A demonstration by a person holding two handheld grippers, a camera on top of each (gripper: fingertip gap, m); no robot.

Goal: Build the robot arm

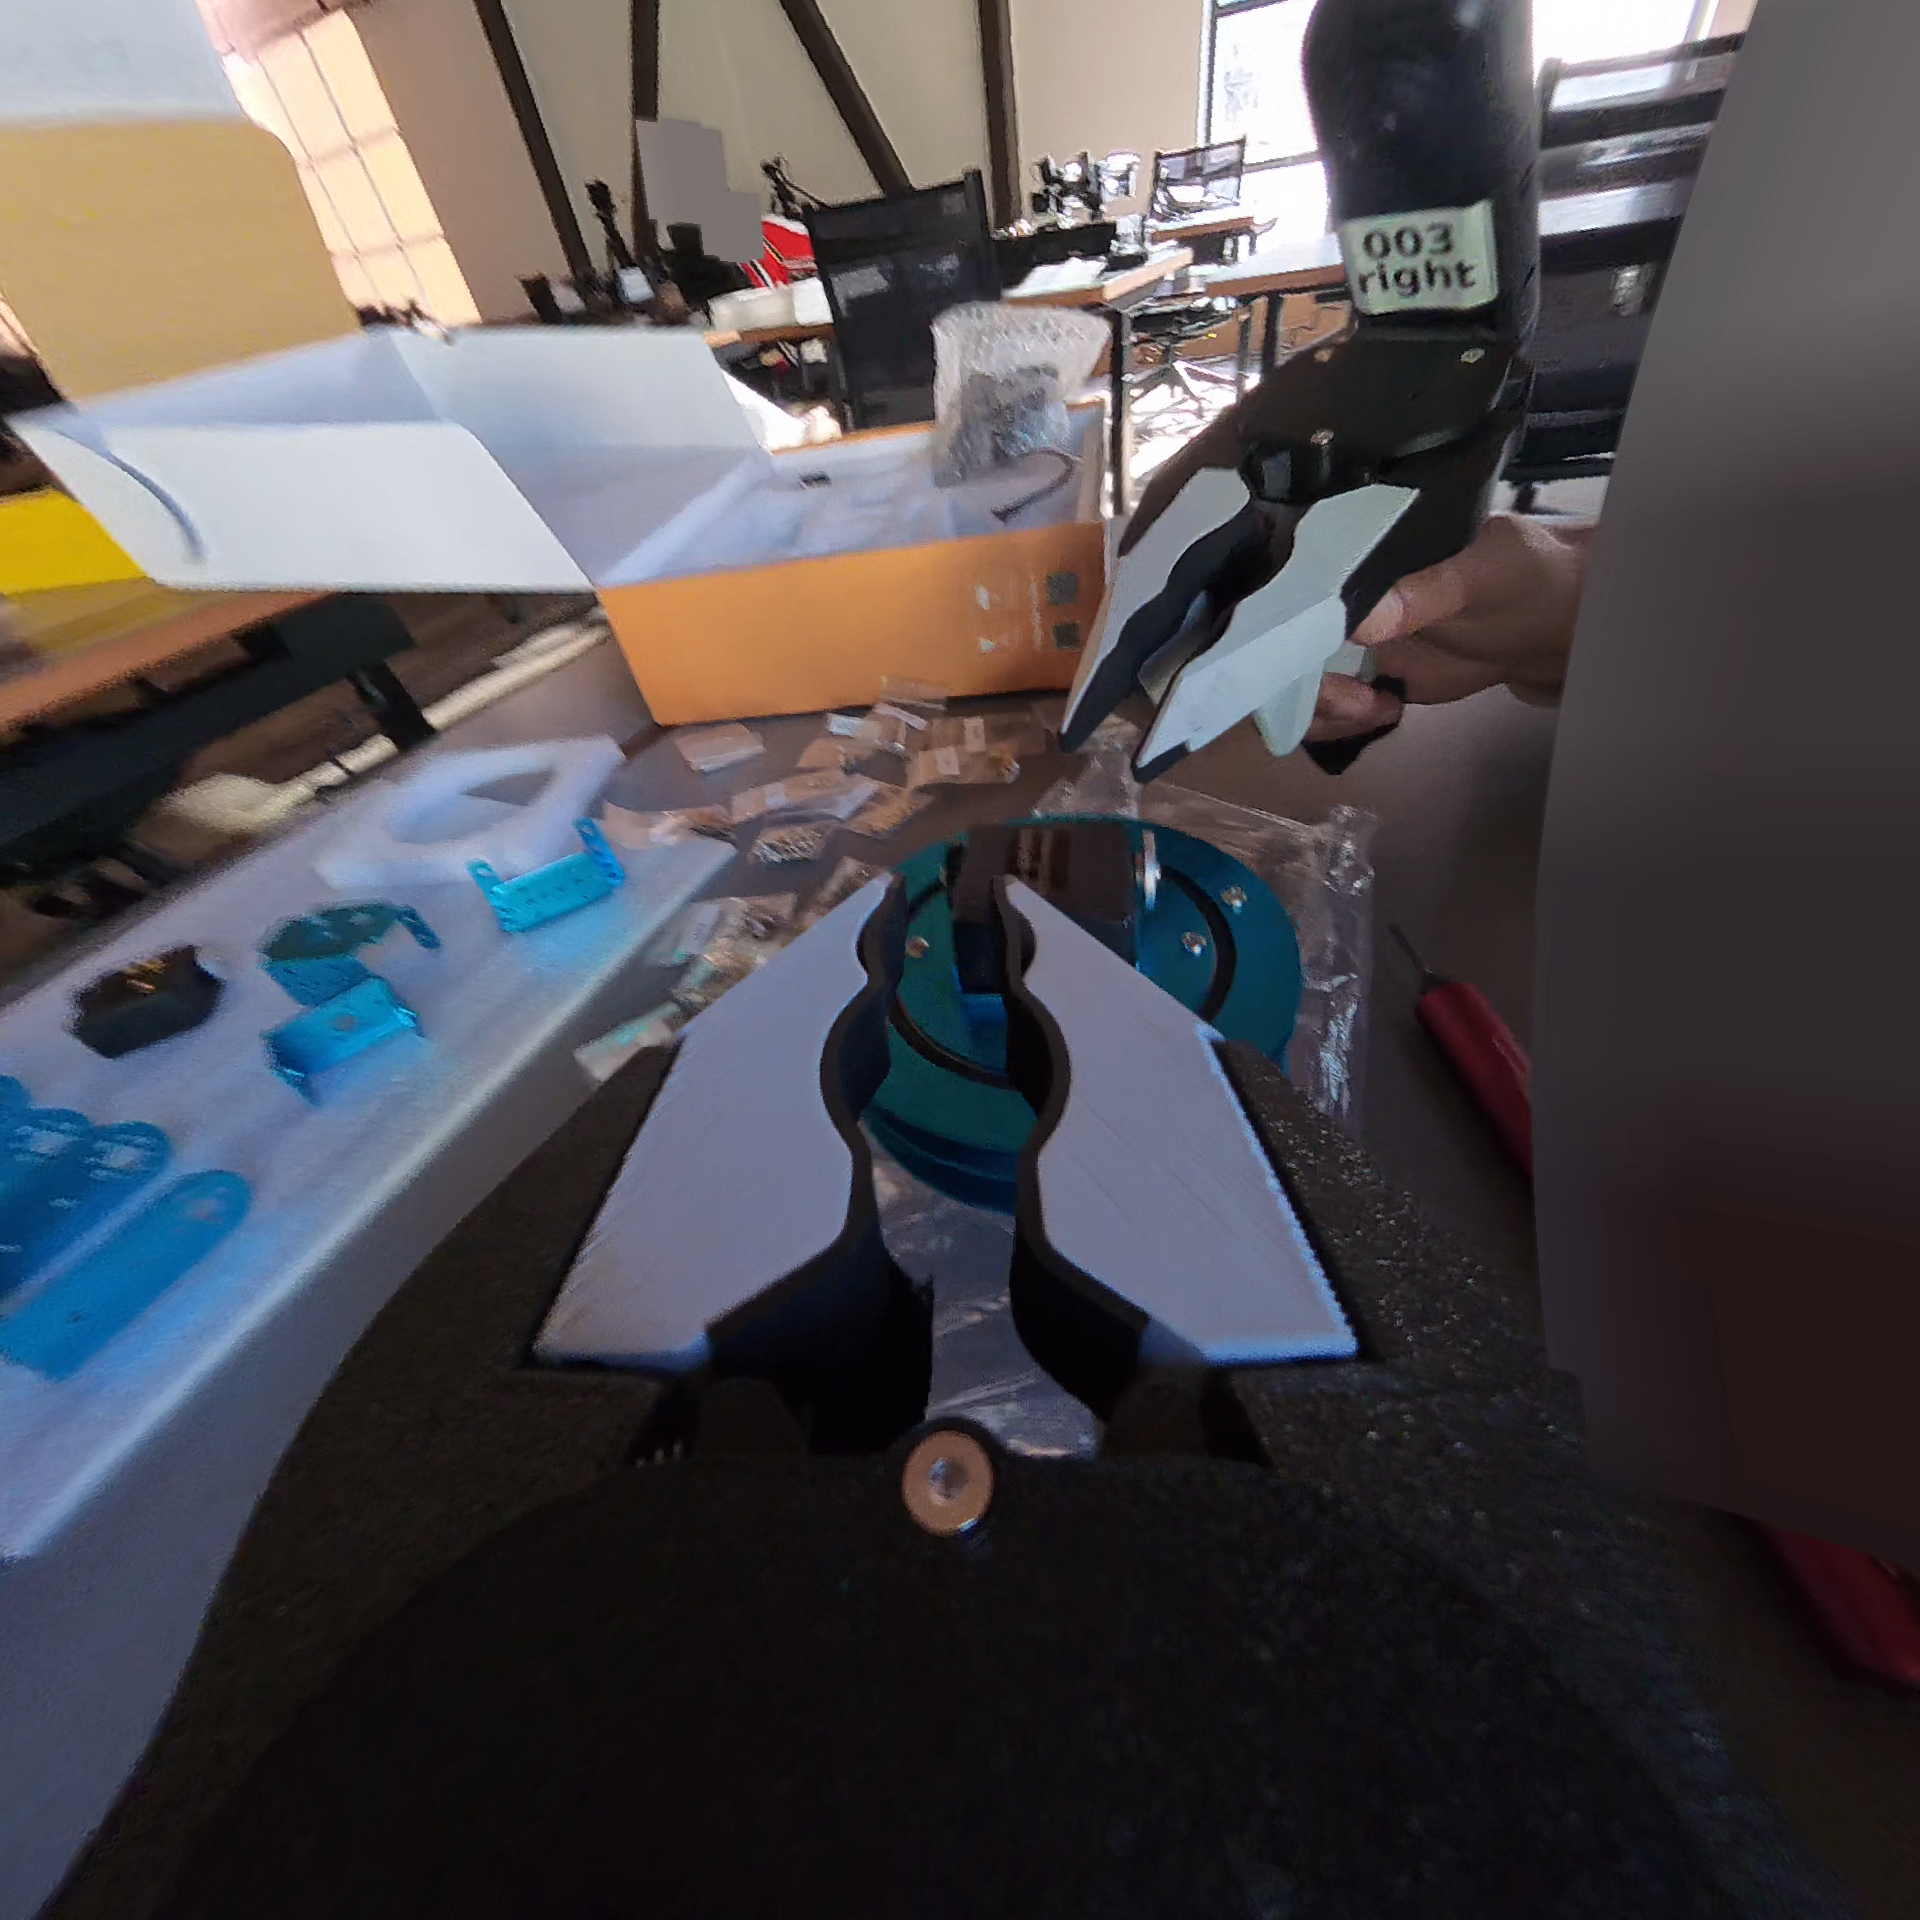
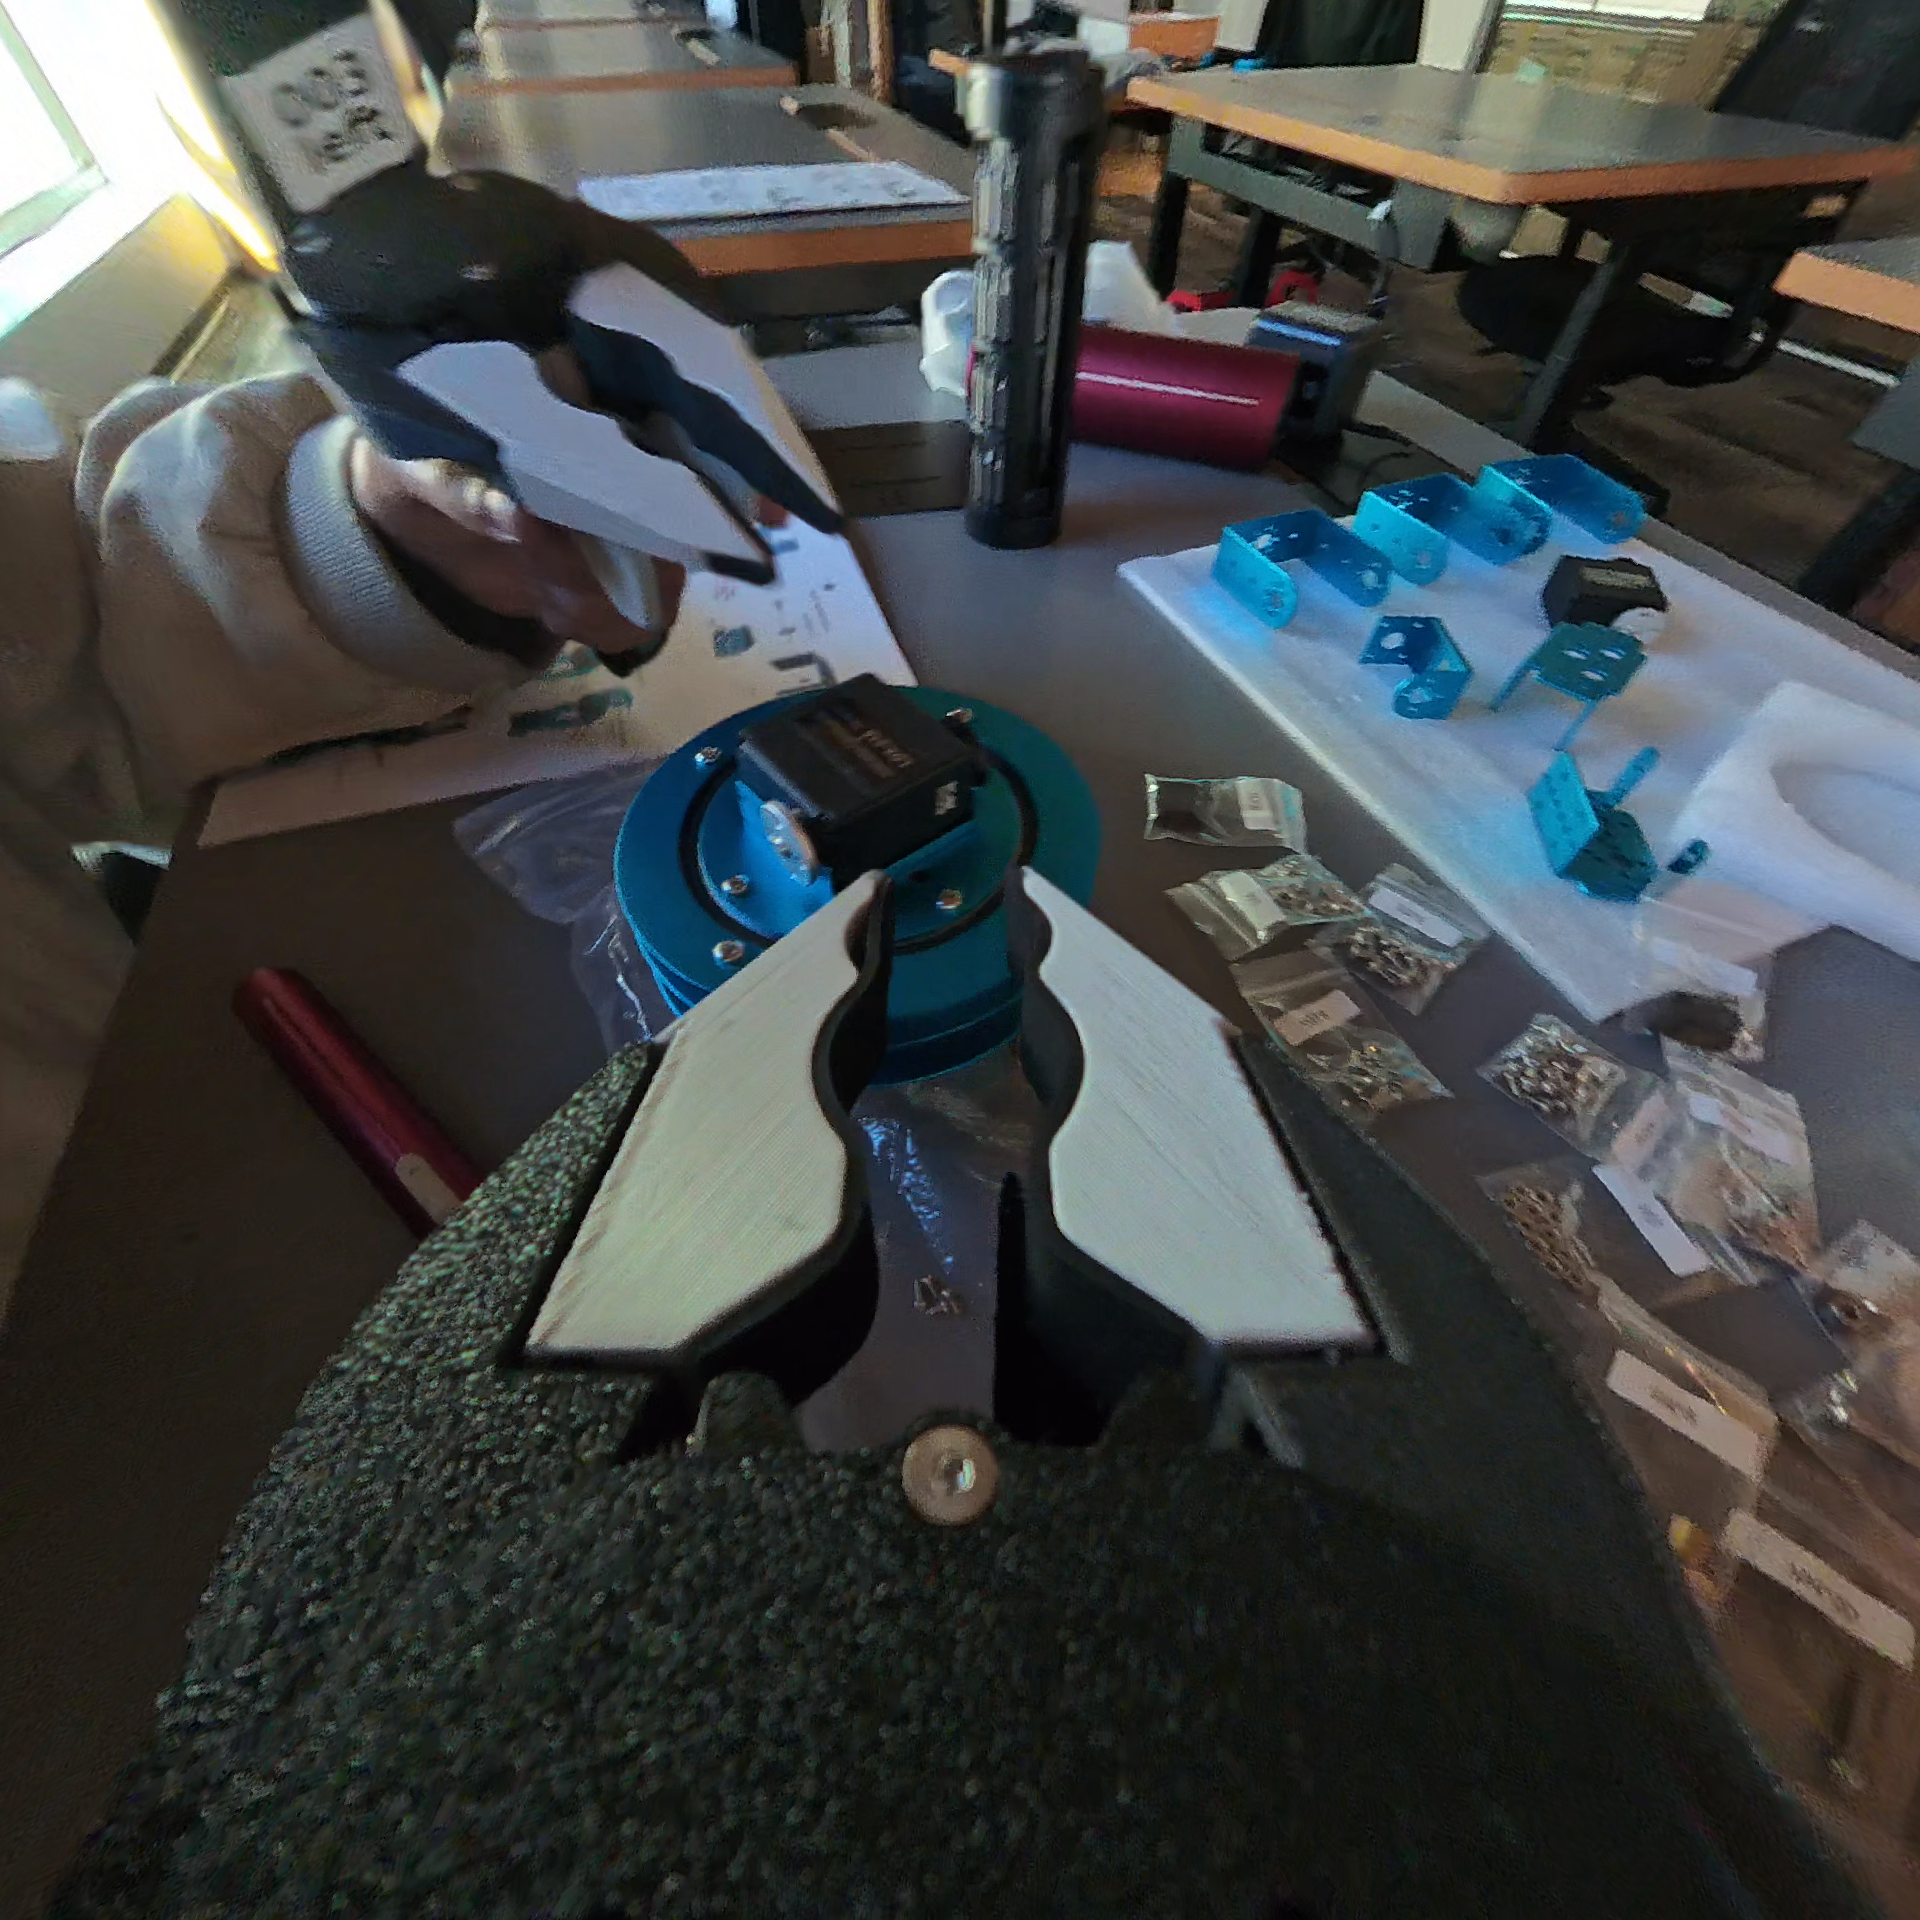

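Blue round base (image 2: 852,831) just ahead of right hand-held gripper (image 2: 951,894).

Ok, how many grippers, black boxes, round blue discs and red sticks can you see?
Grippers, left gripper and right gripper: 2
Black boxes: 2
Round blue disc: 1
Red stick: 1
Total: 6

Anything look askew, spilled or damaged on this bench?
Nothing looks damaged. Small clear hardware bags lie scattered loosely beside the blue round base, which sits on a crumpled plastic bag.
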